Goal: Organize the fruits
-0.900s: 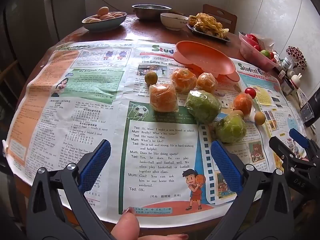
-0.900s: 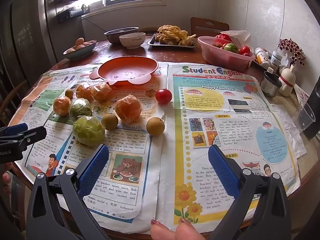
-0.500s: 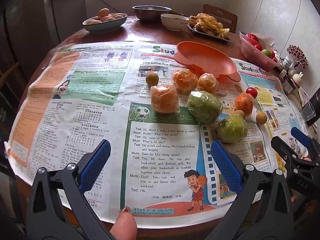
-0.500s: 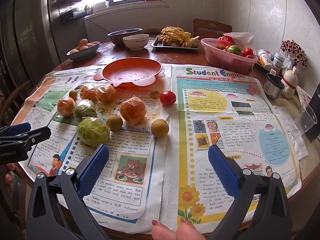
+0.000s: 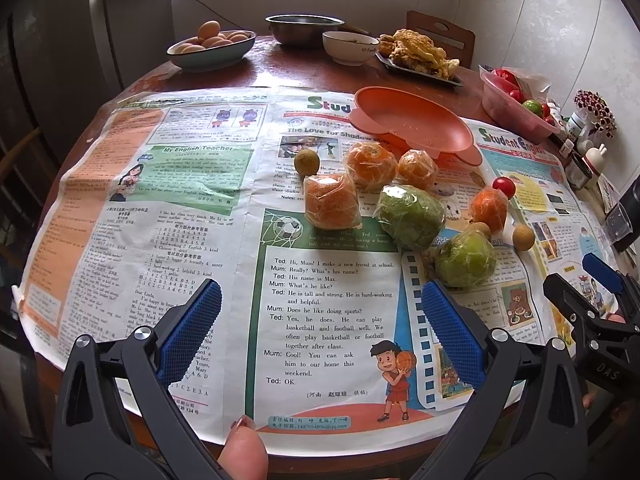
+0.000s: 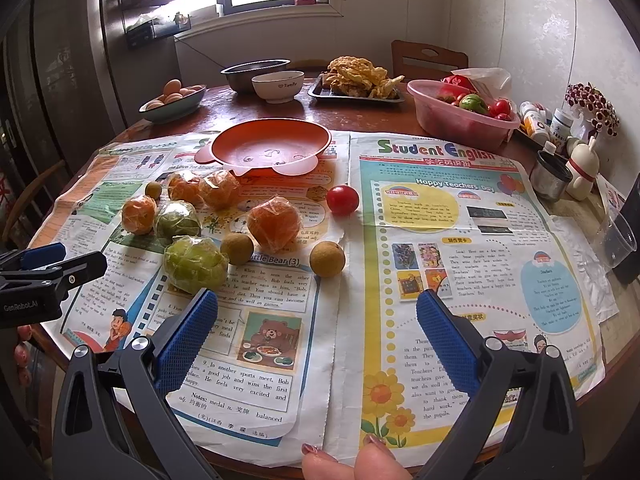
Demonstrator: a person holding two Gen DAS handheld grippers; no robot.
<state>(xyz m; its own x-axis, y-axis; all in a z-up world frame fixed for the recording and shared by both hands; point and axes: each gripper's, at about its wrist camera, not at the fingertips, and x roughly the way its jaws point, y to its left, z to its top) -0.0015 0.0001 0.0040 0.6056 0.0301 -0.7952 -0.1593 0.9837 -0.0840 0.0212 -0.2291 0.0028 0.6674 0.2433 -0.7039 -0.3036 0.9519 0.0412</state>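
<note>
Left gripper [image 5: 320, 322]: spread wide, holding nothing, low over the newspaper [image 5: 160, 208]; the wrapped green fruit [image 5: 465, 259] lies just beyond its right finger.
Right gripper [image 6: 317, 320]: likewise spread and bare; the same green fruit [image 6: 195, 264] sits just past its left finger, a brown longan [image 6: 327, 258] ahead.
Orange plate [image 6: 270, 149]: nothing in it, behind the wrapped oranges [image 6: 273, 223].
Pink tub [image 6: 460, 124]: holds red and green fruit.
Egg bowl [image 5: 210, 48]: far side of the counter.
Right view only: white figurine [image 6: 582, 168] and steel cup [image 6: 551, 176].
</note>
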